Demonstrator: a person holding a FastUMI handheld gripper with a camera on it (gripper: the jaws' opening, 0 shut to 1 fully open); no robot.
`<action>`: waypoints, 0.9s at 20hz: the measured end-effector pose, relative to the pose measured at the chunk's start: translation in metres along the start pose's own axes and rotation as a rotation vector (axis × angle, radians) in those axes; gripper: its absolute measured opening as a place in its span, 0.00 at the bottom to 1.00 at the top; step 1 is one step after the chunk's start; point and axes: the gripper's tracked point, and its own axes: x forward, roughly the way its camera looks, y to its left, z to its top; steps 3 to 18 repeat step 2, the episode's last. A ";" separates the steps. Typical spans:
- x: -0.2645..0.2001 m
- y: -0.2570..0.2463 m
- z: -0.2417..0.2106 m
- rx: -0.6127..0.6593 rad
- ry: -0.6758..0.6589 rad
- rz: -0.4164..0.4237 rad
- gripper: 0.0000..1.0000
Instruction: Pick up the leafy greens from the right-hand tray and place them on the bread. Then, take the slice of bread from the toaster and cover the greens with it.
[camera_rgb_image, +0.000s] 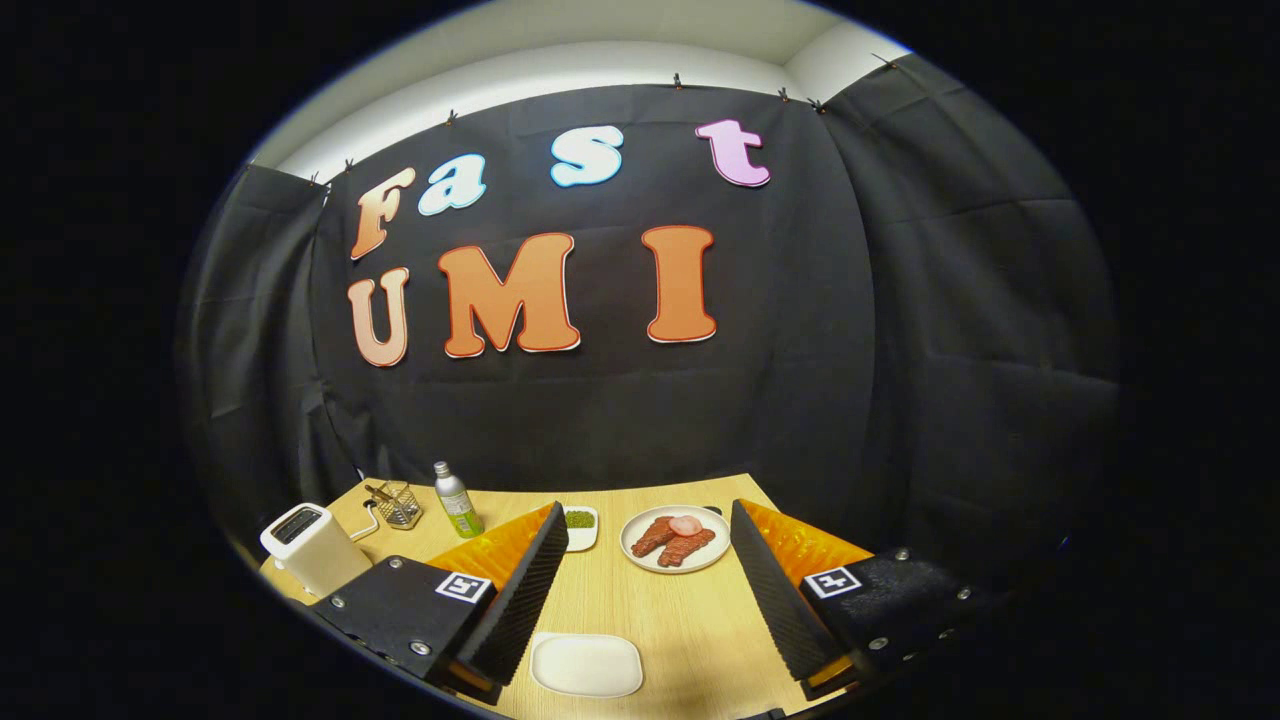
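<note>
My gripper (648, 560) — fingers wide apart, holding nothing, raised over the pale wooden table (690, 620). Between the fingers, close in: an empty white rounded-rectangular tray (586, 664). Beyond the fingers: a round white plate (675, 539) bearing reddish-brown meat strips with a pink slice on top. To its left, partly behind my left finger: a small white dish of leafy greens (580, 521). Further left: a slim silver bottle (456, 498), a wire mesh holder (398, 505), and a white toaster (311, 546) — its slot contents I cannot tell

Wall: black cloth (900, 330) (clipped along its top edge)
Above: pale wall (600, 40)
Table: light wood (690, 620)
</note>
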 end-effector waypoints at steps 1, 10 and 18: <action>-0.001 -0.002 0.001 -0.001 -0.004 -0.006 0.98; -0.001 -0.004 0.002 -0.001 -0.009 -0.012 0.98; -0.001 -0.004 0.002 -0.001 -0.009 -0.012 0.98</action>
